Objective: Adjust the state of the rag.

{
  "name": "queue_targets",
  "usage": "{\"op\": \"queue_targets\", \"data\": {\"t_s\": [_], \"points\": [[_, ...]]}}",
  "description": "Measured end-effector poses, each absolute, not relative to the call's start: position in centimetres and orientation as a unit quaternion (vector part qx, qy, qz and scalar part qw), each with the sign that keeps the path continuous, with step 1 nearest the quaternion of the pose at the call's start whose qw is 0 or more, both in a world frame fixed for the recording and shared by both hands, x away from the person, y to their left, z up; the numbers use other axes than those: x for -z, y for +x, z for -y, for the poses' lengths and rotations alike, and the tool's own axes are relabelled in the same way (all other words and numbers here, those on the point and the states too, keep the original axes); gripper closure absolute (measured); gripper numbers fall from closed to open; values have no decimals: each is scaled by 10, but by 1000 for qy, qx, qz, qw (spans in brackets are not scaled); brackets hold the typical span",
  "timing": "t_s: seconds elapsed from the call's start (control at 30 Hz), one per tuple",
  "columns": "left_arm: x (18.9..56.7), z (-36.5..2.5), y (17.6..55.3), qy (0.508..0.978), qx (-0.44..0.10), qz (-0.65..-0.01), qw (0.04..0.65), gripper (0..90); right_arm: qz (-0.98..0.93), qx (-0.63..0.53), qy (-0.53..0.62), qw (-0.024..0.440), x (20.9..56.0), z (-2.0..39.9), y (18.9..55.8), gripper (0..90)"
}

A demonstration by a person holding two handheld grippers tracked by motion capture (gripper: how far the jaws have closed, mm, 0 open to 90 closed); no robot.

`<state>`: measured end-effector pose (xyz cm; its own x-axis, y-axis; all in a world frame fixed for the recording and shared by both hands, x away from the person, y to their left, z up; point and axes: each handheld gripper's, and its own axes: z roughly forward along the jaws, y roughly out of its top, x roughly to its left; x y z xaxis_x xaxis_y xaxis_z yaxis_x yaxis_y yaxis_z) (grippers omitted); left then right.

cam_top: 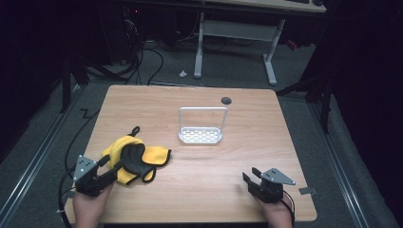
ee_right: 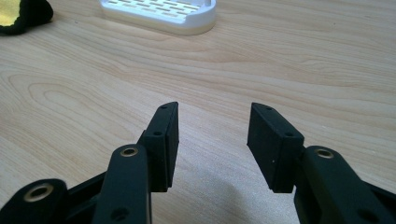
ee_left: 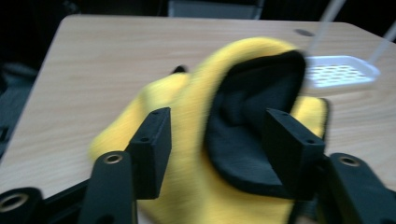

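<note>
While the left gripper (ee_left: pixel 215 135) stands with jaws wide, the yellow-and-black cloth (ee_left: pixel 219 116) bulges between them, and whether the pads press it cannot be told through the blur. Just beyond the cloth, to the gripper's right, sits the white rack (cam_top: pixel 201 135). Well apart, the right gripper (ee_right: pixel 212 140) rests open over bare table (ee_right: pixel 280 56). Risk: closing on one loose fold could let the cloth slip free or drag it crumpled across the wood.
</note>
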<state>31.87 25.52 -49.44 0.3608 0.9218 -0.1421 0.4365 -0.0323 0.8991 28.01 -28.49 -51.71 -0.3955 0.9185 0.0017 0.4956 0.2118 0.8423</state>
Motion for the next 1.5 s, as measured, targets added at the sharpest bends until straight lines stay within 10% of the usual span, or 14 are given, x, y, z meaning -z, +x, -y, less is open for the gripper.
{"op": "queue_targets", "data": {"t_s": [0.27,0.53,1.5], "points": [[516,-268,345,664,-186,-551,470,349,-735,-401,482,260,518,283,280,540],[504,-261,335,673,-201,-527,478,831,-734,-402,481,260,518,282,280,541],[508,-66,295,781,-77,-331,524,823,-761,-413,423,267,508,244,268,538]]}}
